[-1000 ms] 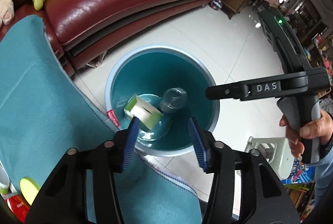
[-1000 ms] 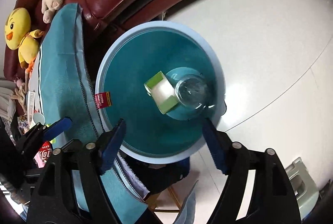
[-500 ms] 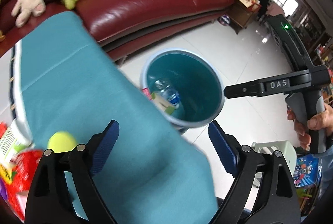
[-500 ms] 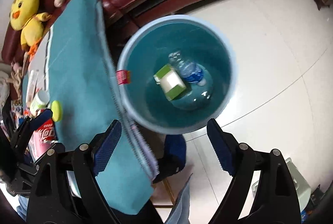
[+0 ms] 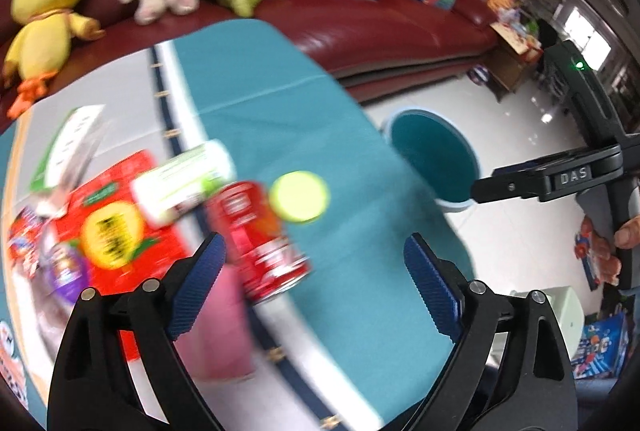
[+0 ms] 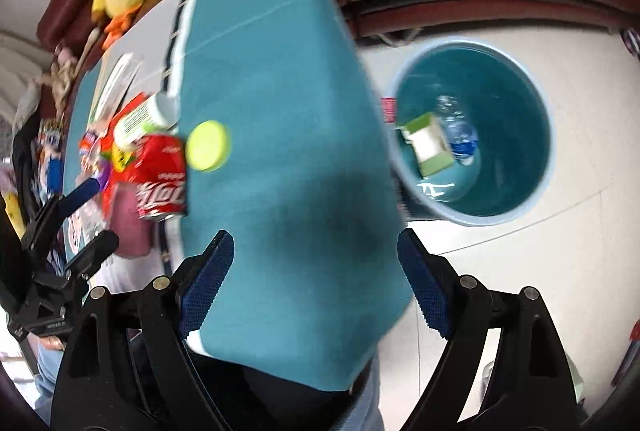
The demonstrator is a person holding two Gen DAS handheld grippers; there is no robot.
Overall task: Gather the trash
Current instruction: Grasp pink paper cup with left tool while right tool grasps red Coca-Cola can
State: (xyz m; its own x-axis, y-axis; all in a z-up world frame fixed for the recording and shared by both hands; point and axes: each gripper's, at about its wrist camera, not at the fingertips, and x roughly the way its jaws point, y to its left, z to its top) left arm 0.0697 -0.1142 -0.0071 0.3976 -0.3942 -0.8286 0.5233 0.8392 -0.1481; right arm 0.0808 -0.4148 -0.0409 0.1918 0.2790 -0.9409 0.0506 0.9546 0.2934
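A blue trash bin point(image 5: 434, 155) stands on the floor by the table's right edge; it also shows in the right wrist view point(image 6: 476, 135) with a green-white carton point(image 6: 430, 147) and a plastic bottle point(image 6: 460, 139) inside. On the teal tablecloth point(image 5: 340, 231) lie a red soda can point(image 5: 260, 235), a yellow-green lid point(image 5: 299, 196), a white bottle point(image 5: 184, 187) and red packaging point(image 5: 108, 231). My left gripper point(image 5: 316, 291) is open and empty just in front of the can. My right gripper point(image 6: 316, 279) is open and empty above the table's edge.
A dark red sofa point(image 5: 360, 15) with plush toys, among them a yellow chick point(image 5: 48, 7), stands behind the table. A pink item point(image 5: 216, 319) lies near the can. White tiled floor point(image 6: 520, 263) surrounds the bin. A small pale stool point(image 5: 560, 315) stands at the right.
Both grippers have drawn back from above the bin toward the table. The left one now faces the can and lid; both jaws have opened wider.
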